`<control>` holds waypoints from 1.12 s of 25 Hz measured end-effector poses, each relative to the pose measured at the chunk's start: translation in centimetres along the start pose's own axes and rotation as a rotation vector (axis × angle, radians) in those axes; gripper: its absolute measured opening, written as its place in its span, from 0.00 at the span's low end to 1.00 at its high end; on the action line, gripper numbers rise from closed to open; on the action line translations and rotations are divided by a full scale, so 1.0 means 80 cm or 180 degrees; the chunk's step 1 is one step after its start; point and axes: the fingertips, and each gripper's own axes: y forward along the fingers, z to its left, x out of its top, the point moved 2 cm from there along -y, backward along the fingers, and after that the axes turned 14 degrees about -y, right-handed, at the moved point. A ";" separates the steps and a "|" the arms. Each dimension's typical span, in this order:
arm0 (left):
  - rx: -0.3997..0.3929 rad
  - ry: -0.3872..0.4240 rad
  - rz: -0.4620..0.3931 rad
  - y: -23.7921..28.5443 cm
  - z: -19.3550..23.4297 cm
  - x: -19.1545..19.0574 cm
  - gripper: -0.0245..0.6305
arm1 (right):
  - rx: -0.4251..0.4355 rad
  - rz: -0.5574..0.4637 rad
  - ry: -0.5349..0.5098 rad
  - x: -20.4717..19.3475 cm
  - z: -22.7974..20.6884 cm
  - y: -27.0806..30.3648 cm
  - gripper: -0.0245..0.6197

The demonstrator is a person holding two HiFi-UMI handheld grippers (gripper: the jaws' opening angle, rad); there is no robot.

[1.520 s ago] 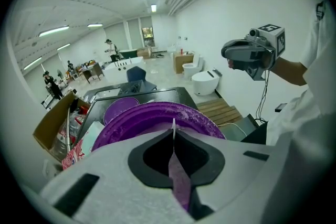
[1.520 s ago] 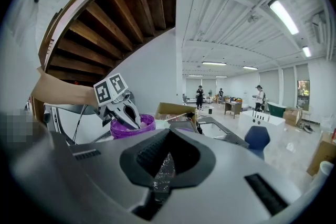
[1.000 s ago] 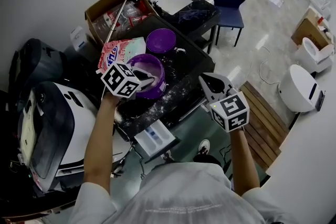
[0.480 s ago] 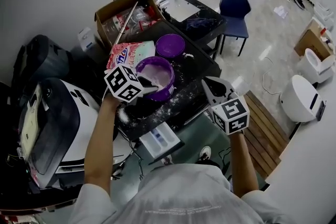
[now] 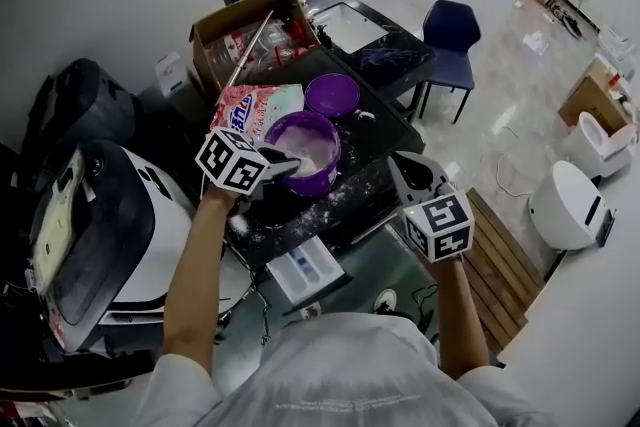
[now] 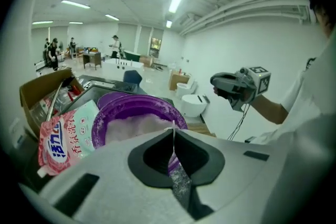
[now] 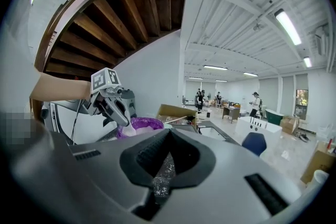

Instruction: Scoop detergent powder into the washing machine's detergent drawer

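**Head view: scoop at the powder bowl, drawer out below**

The left gripper reaches over the rim of a purple bowl of white powder, which stands by the left edge of the dark worktop. Its jaws are closed on the thin white handle of a scoop. A pink detergent bag lies against the bowl, with a second purple bowl just behind it. The right gripper hangs over the worktop's near right corner with its jaws closed on nothing and dusted with powder. The detergent drawer stands pulled out under the near edge, beside the white washing machine.
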 end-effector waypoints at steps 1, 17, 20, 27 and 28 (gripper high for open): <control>-0.0037 -0.0113 -0.0126 -0.003 0.002 -0.001 0.06 | -0.0016 -0.0001 0.0000 0.002 0.000 0.000 0.05; -0.0387 -0.1775 -0.2545 -0.100 0.044 -0.011 0.06 | 0.0013 -0.0078 -0.0192 0.042 0.033 0.012 0.05; -0.0440 -0.1858 -0.2823 -0.131 0.040 -0.014 0.06 | -0.0016 -0.0160 -0.0176 0.053 0.037 0.010 0.05; -0.0674 -0.2196 -0.3412 -0.191 0.018 -0.040 0.06 | 0.0096 -0.0354 -0.0175 0.070 0.056 0.002 0.05; -0.0667 -0.2231 -0.3468 -0.196 0.013 -0.046 0.06 | 0.0145 -0.0345 -0.0204 0.070 0.061 -0.001 0.05</control>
